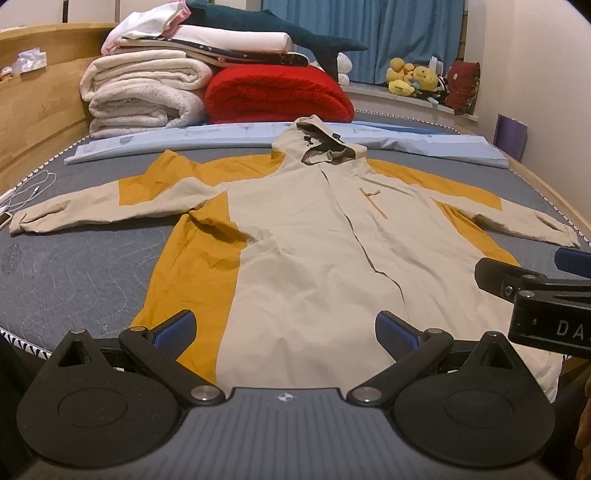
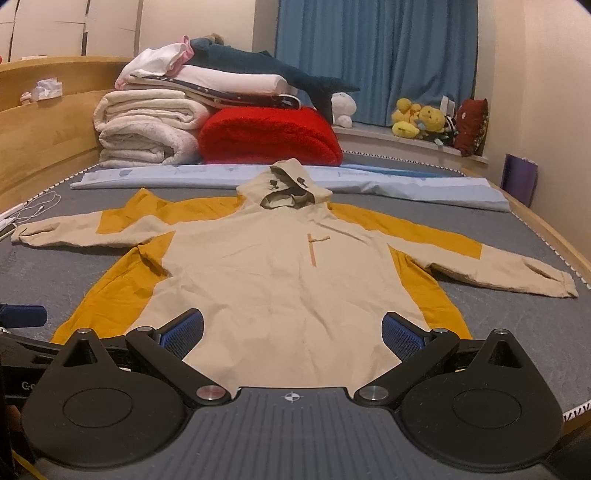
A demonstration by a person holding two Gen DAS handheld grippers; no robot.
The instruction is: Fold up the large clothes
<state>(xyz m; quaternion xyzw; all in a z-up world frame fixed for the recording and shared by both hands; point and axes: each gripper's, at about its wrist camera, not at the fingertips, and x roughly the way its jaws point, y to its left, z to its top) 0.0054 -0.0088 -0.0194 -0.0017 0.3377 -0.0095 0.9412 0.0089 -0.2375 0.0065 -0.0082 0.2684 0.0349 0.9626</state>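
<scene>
A beige and mustard hooded jacket (image 1: 306,236) lies flat, front up, on the grey mattress (image 1: 74,266), hood far, both sleeves spread out; it also shows in the right wrist view (image 2: 266,273). My left gripper (image 1: 285,332) is open and empty, hovering over the jacket's near hem, left of centre. My right gripper (image 2: 293,334) is open and empty over the hem's right part. The right gripper's body shows at the right edge of the left wrist view (image 1: 535,295); the left gripper's fingertip shows at the left edge of the right wrist view (image 2: 22,315).
Folded white blankets (image 1: 147,92), a red blanket (image 1: 277,92) and a plush shark (image 1: 280,29) are stacked at the bed's far end. A light blue sheet (image 1: 424,142) lies behind the hood. A white cable (image 1: 29,192) lies at the left. A wooden bed frame (image 1: 37,110) stands left.
</scene>
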